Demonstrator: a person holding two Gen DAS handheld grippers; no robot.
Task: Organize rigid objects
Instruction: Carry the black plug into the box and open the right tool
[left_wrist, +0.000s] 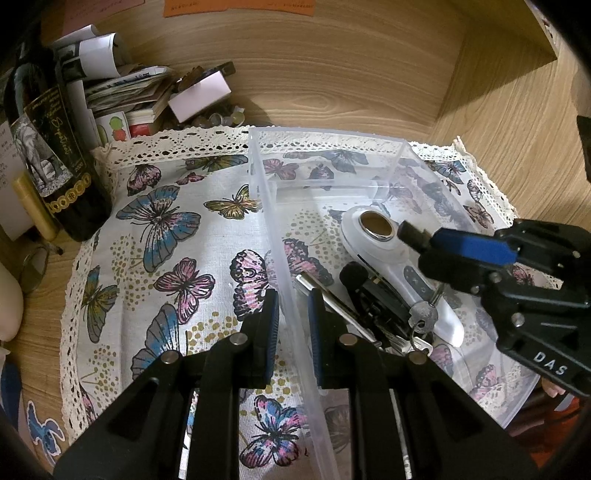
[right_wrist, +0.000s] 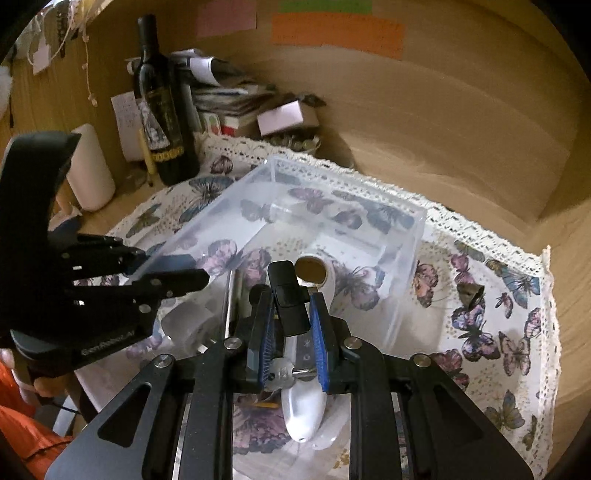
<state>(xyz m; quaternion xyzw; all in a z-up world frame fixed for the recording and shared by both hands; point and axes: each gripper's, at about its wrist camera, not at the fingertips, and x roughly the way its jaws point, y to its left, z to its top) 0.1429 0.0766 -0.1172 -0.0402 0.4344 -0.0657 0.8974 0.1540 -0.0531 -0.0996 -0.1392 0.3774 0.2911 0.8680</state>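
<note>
The small black rectangular stick, likely a USB drive or clip-on device (right_wrist: 288, 302), sat pinched between the blue-padded fingers of the right gripper (right_wrist: 291, 325), its long axis running forward along the fingers and its capped end jutting past the tips. In the left wrist view the same black stick (left_wrist: 413, 230) hung above the right half of the clear plastic storage box (left_wrist: 402, 147), pointing toward the box's middle. So the right jaws were closed on the stick, and it was held in the air over the box, not yet resting inside.

Directly under it lay the white plastic handheld device with a round brass-coloured opening (left_wrist: 373, 225), its long body slanting back toward the right gripper. Beside that device lay a bunch of silver keys (left_wrist: 423, 317) and a dark elongated gadget (left_wrist: 373, 295), all within the box.

The left gripper (left_wrist: 291, 325) straddled the box's near left wall, one pad outside and one inside; the jaws stood narrowly apart around the wall, and whether they actually pressed it I could not tell.

By my judgement the coming move turned on the drop point: free floor lay beyond the white device, toward the far wall. The box stood on a white lace-edged cloth printed with butterflies (left_wrist: 166, 221).
</note>
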